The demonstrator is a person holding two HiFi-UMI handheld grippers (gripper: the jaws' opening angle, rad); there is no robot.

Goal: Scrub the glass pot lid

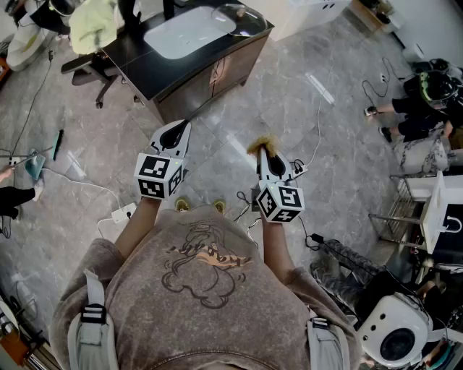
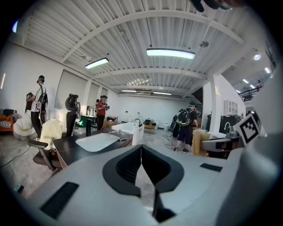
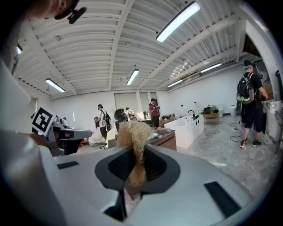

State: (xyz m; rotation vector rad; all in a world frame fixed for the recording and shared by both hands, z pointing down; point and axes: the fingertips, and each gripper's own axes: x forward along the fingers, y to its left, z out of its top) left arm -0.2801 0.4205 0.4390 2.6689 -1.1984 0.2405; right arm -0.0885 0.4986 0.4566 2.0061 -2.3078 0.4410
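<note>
The glass pot lid [image 1: 239, 17] lies on the far right corner of a dark counter [image 1: 137, 61], beside a white basin [image 1: 189, 32]. I stand a few steps short of it on the grey floor. My left gripper [image 1: 181, 127] is held at waist height, its jaws shut with nothing between them, and it points toward the counter. My right gripper [image 1: 263, 150] is shut on a straw-coloured fibre scrubber [image 1: 260, 143]. In the left gripper view the lid [image 2: 119, 133] shows beyond the shut jaws. The right gripper view has the scrubber [image 3: 134, 137] sticking up between the jaws, with the lid [image 3: 159, 132] behind it.
An office chair [image 1: 90, 69] draped with pale cloth stands left of the counter. Cables and a power strip [image 1: 123, 212] lie on the floor near my feet. Other people [image 1: 416, 108] and equipment stand at the right. A long white sink unit [image 3: 188, 126] runs along the far side.
</note>
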